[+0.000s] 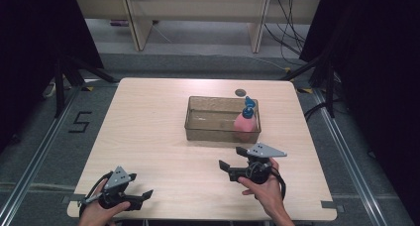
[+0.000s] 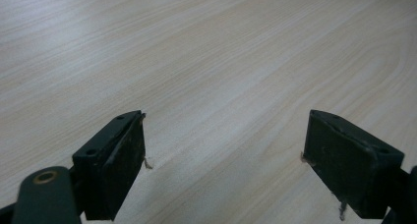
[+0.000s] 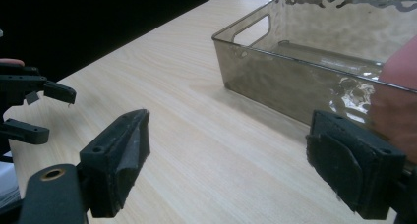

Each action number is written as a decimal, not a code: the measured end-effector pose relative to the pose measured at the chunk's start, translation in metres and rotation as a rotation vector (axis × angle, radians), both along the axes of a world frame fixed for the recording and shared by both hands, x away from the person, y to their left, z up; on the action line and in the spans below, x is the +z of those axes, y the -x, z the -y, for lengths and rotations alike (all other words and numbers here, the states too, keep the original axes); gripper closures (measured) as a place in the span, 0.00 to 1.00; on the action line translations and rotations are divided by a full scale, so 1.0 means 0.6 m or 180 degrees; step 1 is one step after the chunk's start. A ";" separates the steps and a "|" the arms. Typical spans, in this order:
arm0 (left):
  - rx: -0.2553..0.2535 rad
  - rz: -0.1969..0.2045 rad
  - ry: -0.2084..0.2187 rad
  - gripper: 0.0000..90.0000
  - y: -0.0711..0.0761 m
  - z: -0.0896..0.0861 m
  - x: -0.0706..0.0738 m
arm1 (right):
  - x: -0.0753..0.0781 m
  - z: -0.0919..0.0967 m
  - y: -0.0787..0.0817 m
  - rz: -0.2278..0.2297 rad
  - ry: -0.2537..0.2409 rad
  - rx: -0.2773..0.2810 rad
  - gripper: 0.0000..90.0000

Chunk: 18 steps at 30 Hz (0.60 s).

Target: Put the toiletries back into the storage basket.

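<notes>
A clear smoky plastic bin (image 1: pixel 218 132) (image 3: pixel 275 81) stands on the table, right of centre. A pink bottle (image 1: pixel 244 124) (image 3: pixel 401 96) with a blue pump top (image 1: pixel 248 108) stands inside it at the right end. My right gripper (image 1: pixel 232 162) (image 3: pixel 226 157) is open just in front of the bin, jaws pointing left, nothing between them. Near the table's front left corner my left gripper (image 1: pixel 143 198) (image 2: pixel 223 160) is open over bare wood; it also appears far off in the right gripper view (image 3: pixel 44 111).
The light wooden table (image 1: pixel 148 122) has a small round grommet (image 1: pixel 240 92) behind the bin. Dark stands and cables flank the table on both sides, and pale furniture legs stand beyond its far edge.
</notes>
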<state>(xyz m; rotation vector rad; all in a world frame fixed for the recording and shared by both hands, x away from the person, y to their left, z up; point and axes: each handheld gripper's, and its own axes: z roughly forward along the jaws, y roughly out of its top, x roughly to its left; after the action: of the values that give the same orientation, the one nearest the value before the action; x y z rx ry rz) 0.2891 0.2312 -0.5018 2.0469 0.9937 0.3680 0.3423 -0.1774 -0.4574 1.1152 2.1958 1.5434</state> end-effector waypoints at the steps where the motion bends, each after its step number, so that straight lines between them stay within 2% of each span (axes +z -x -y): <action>1: -0.0001 0.0002 -0.0001 0.17 0.000 0.000 0.000 | -0.001 -0.001 0.002 0.0001 -0.0047 0.0019 0.19; 2: 0.0001 0.0002 0.0000 0.17 0.000 0.000 0.000 | -0.002 0.001 0.001 0.0063 0.0006 0.0053 0.19; 4: 0.0001 0.0006 0.0006 0.17 0.000 0.000 0.000 | -0.002 -0.001 0.004 -0.0016 -0.0009 0.0069 0.19; 6: 0.0000 0.0002 0.0000 0.17 0.000 0.000 0.000 | -0.004 -0.002 0.007 -0.0022 0.0017 0.0025 0.19; 7: -0.0004 0.0009 0.0007 0.17 0.000 0.000 -0.001 | -0.004 -0.002 0.008 -0.0005 -0.0001 0.0084 0.19; 11: -0.0001 0.0000 -0.0001 0.17 0.000 0.000 0.000 | -0.006 0.000 0.012 0.0067 0.0083 0.0066 0.19; 13: -0.0026 0.0026 -0.0054 0.17 -0.002 -0.002 -0.001 | -0.007 -0.001 0.013 0.0046 0.0099 0.0075 0.19; 14: -0.0021 0.0020 -0.0043 0.17 -0.002 -0.001 -0.001 | -0.008 -0.002 0.016 -0.0014 0.0053 0.0045 0.19; 16: -0.0022 0.0012 -0.0046 0.17 -0.002 -0.001 0.000 | -0.009 0.000 0.016 0.0029 0.0060 0.0115 0.19; 18: -0.0025 -0.0001 -0.0038 0.17 -0.001 -0.001 0.000 | -0.010 -0.001 0.021 -0.0028 0.0047 0.0064 0.19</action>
<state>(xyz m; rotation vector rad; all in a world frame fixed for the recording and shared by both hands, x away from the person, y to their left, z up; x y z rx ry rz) 0.2896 0.2318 -0.5021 2.0612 0.9856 0.3704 0.3297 -0.1771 -0.4633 1.1011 2.2270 1.5308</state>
